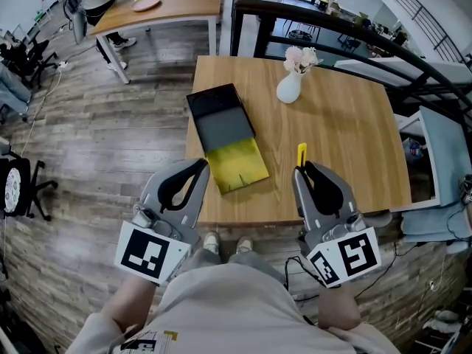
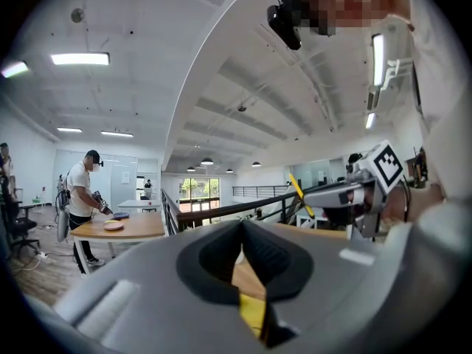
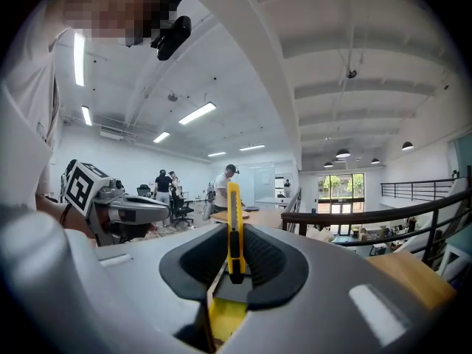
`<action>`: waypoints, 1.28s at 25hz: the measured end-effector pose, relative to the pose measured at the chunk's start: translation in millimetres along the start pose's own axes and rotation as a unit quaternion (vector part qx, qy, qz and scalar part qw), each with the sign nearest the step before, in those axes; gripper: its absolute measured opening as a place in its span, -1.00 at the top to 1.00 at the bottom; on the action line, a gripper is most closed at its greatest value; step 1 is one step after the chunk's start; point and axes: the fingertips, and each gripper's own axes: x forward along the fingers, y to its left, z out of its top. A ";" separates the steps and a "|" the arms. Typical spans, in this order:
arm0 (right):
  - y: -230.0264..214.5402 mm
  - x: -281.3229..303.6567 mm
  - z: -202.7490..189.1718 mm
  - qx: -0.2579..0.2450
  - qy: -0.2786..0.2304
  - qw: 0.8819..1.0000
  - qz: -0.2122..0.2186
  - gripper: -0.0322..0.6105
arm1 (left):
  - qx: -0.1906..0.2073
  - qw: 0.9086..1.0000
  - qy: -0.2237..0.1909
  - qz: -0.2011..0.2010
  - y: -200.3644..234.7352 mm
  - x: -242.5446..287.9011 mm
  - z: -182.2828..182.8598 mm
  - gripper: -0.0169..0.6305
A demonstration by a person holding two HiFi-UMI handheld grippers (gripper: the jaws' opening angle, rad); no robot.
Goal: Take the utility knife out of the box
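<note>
My right gripper (image 1: 302,171) has its jaws clamped on the knife (image 3: 234,229). The yellow handle stands pinched between the two black pads, and its upper end rises clear above the jaw tips. In the head view the knife shows as a short yellow bar just past those tips, over the near part of the worktop (image 1: 339,135) and clear of the box (image 1: 226,137).

My left gripper (image 1: 200,165) has its jaws together at the tips, with nothing between them. Through the gap behind the tips I see only wood and a strip of yellow from the box.

The box lies open on the worktop, just ahead of the left jaws and to the left of the right jaws. Its yellow tray is nearest the jaw tips and its black half lies beyond that. I can't make out anything lying in either half.

A white vase (image 1: 289,87) with pale flowers stands farther back, well beyond the right jaws.

Both grippers sit side by side at the worktop's near edge, apart from each other.
</note>
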 end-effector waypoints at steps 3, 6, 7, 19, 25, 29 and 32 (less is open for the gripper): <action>-1.1 0.3 -0.7 -0.001 0.000 1.000 0.001 0.69 | 0.000 1.000 0.002 0.001 0.3 0.6 -1.9 0.94; -1.8 1.5 -1.2 -0.001 0.003 1.000 0.002 0.69 | -0.003 1.000 0.004 0.003 1.7 1.8 -2.7 0.94; -1.8 2.3 -1.7 -0.001 0.003 1.000 0.003 0.69 | -0.001 1.000 0.002 0.003 2.4 2.5 -2.6 0.94; 0.6 7.7 0.1 -0.006 0.001 1.000 0.010 0.69 | 0.018 1.000 -0.014 0.004 2.4 4.2 3.1 0.94; 0.9 7.8 -2.7 -0.014 0.006 1.000 0.015 0.69 | 0.020 1.000 -0.014 0.007 2.6 6.5 4.8 0.94; 1.6 6.4 -0.8 -0.015 0.003 1.000 0.017 0.69 | 0.013 1.000 -0.002 0.010 1.3 7.1 2.9 0.94; 1.7 4.3 -0.8 -0.016 0.003 1.000 0.017 0.69 | 0.019 1.000 -0.006 0.008 -0.6 6.6 5.4 0.94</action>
